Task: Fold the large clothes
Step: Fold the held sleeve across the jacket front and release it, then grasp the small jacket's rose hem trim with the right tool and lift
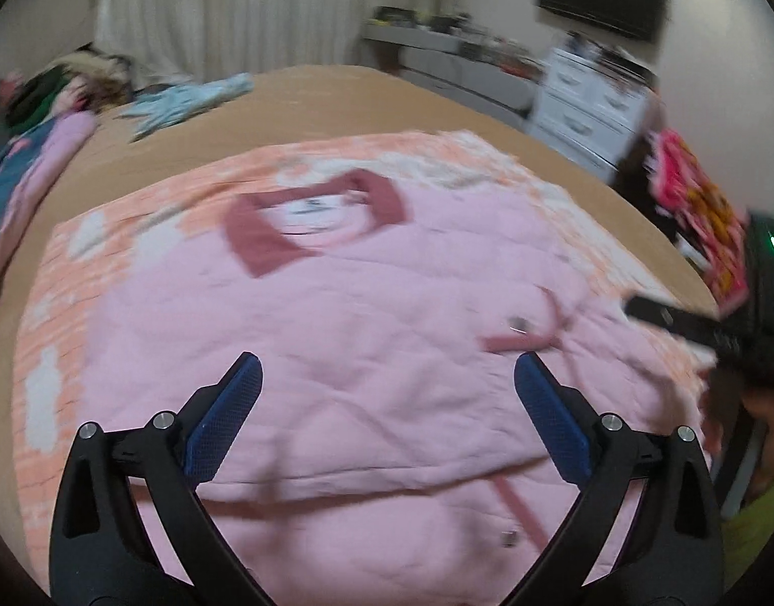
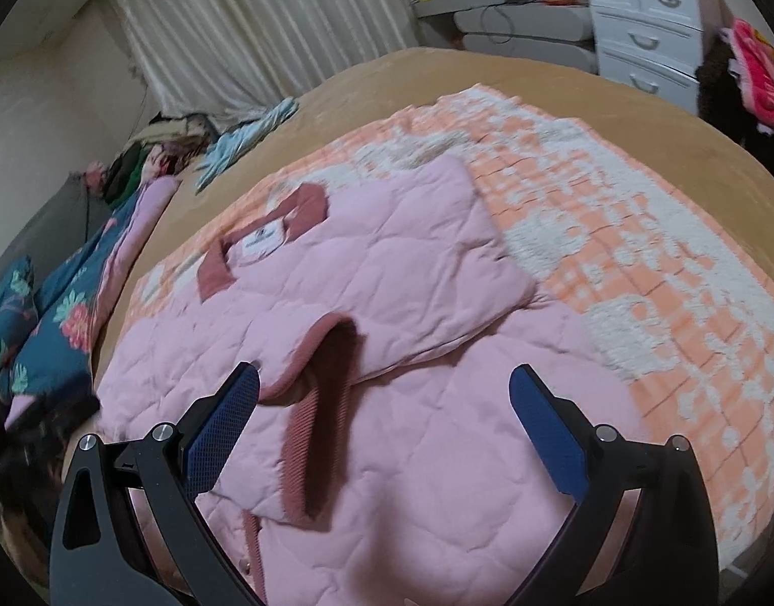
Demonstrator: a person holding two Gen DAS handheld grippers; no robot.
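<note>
A pink quilted jacket [image 1: 366, 333] with a dark pink collar [image 1: 265, 242] lies flat on an orange and white blanket on the bed. In the right wrist view the jacket [image 2: 387, 293] has one sleeve folded across its front, its dark pink cuff [image 2: 311, 429] pointing toward me. My left gripper [image 1: 387, 394] is open and empty, just above the jacket's lower part. My right gripper [image 2: 384, 404] is open and empty above the folded sleeve. The right gripper also shows at the right edge of the left wrist view [image 1: 700, 323].
The orange and white blanket [image 2: 639, 252] covers a tan bedspread [image 2: 563, 86]. A light blue garment [image 1: 185, 101] and a pile of clothes [image 1: 58, 86] lie at the far left. Floral bedding [image 2: 43, 333] runs along the left. A white drawer unit [image 2: 649, 25] and a bright pink item [image 1: 700, 202] stand at the right.
</note>
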